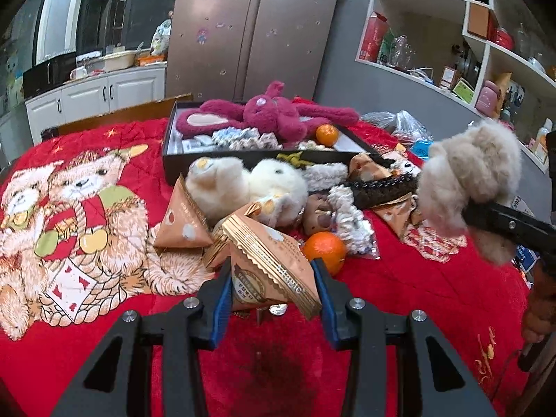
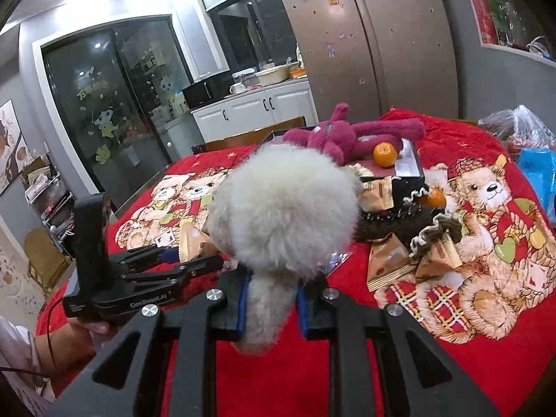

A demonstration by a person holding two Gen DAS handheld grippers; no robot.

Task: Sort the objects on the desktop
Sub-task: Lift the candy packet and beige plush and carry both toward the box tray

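Two things are held at once above the desk [image 1: 104, 312], which is covered by a red bear-print cloth. The left tool [image 1: 272, 299] is closed partway on a tan triangular snack packet [image 1: 267, 271], gripped by its lower end between the blue pads, with the crimped edge jutting toward the right finger. The right tool [image 2: 272, 307] is pinched nearly shut on the thin tail end of a grey fluffy plush [image 2: 285, 215], whose bulk is carried well above the fingers. The black box [image 1: 170, 160] at the far side already holds a magenta rabbit plush [image 1: 267, 114] and an orange [image 1: 326, 134], while a heap of packets, scrunchies, a white plush [image 1: 243, 187] and a second orange [image 1: 325, 248] lies in front of it. The packet could be lost if its glossy, pointed shape is squeezed out of the pads, since only a small part appears clamped. The plush might swing or droop on its narrow held end and brush the heap, and the near orange could be set rolling. As the plush blocks much of the right wrist view, a drop into the crowded box could be misjudged.
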